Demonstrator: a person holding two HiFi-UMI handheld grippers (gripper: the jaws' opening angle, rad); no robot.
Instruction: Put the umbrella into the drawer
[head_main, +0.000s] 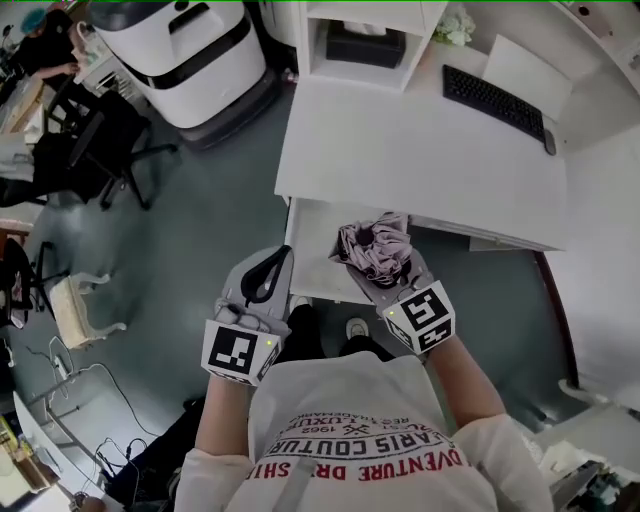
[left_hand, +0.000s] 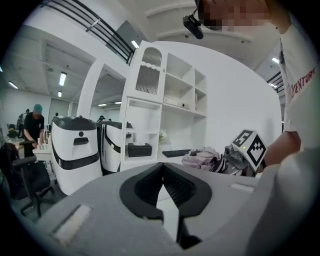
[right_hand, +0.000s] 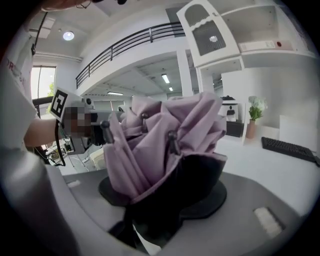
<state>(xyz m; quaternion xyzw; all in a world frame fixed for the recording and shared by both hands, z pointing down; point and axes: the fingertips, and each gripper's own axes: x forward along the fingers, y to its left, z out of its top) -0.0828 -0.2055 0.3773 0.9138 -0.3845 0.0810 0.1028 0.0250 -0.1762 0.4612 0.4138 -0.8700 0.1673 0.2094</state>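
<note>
The umbrella (head_main: 375, 245), folded and bunched, is pinched in the right claw (head_main: 390, 270) and is held over the open drawer (head_main: 315, 240) under the counter (head_main: 420, 150). Whether it touches the drawer floor cannot be told. The left claw (head_main: 278, 262) is pressed together with nothing in it, just beside the drawer's left edge. The placing step is judged to be in hand. Next, the bundle is to be lowered inside the drawer walls, with loose fabric held clear of the rim, and the right claw is to be spread only once the umbrella is rested.
</note>
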